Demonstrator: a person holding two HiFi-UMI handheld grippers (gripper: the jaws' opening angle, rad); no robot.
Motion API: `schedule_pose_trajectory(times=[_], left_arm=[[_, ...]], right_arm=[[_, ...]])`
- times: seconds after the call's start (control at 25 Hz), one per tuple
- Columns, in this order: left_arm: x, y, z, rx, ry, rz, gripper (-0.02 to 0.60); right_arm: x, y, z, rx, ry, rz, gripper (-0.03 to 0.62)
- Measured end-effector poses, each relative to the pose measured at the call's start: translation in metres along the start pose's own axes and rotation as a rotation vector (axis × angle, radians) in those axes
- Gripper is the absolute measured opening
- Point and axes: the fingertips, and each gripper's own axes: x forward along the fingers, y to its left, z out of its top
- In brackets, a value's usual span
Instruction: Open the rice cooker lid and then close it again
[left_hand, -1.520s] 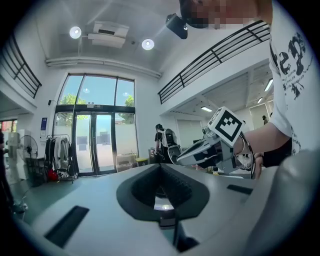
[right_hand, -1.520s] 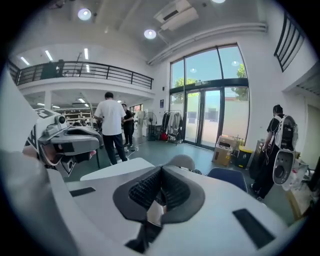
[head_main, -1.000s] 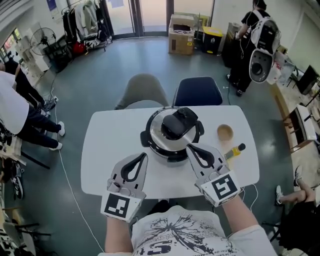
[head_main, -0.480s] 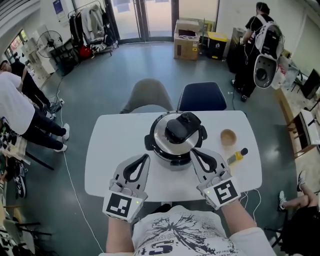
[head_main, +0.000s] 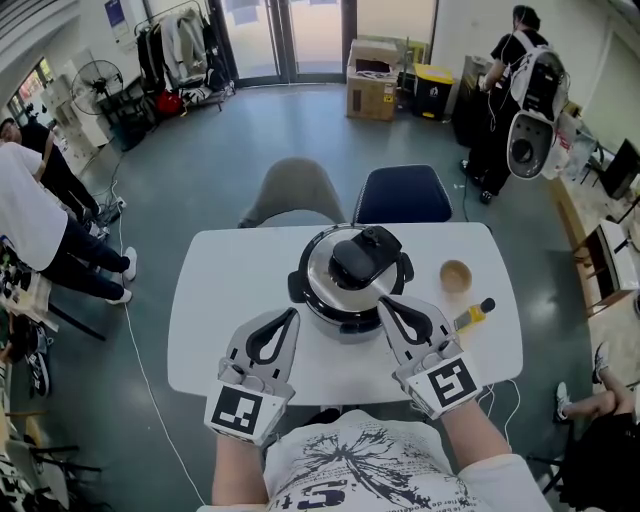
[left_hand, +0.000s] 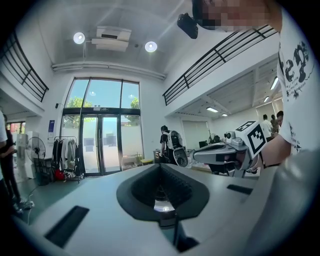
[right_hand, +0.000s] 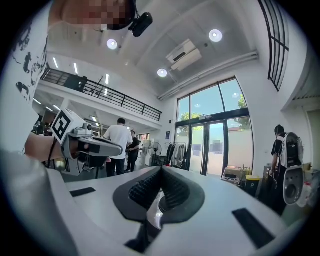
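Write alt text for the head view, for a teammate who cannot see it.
A rice cooker, lid down, stands on a white table, with the left gripper and right gripper pointing at its front, jaws together and empty. A small bowl and a yellow bottle sit to its right; a grey chair and a blue chair stand behind the table.

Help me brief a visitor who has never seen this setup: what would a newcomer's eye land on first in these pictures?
The shiny rice cooker, lid closed, stands mid-table on the white table. Just in front of it, the left gripper and right gripper point toward it, jaws shut and empty. To its right sit a small wooden bowl and a yellowish bottle.
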Motion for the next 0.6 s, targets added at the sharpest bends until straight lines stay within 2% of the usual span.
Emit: schedule_pose_trajectory(times=[0.36, 0.6], left_arm=[[-0.0039, -0.0030, -0.0056, 0.004, 0.009, -0.011, 0.014], [-0.0087, -0.0028, -0.0024, 0.009, 0.011, -0.016, 0.014]], right_arm=[[0.0018, -0.0028, 0.0038, 0.007, -0.013, -0.049, 0.013], [-0.0008, -0.0018, -0.0024, -0.020, 0.049, -0.077, 0.014]])
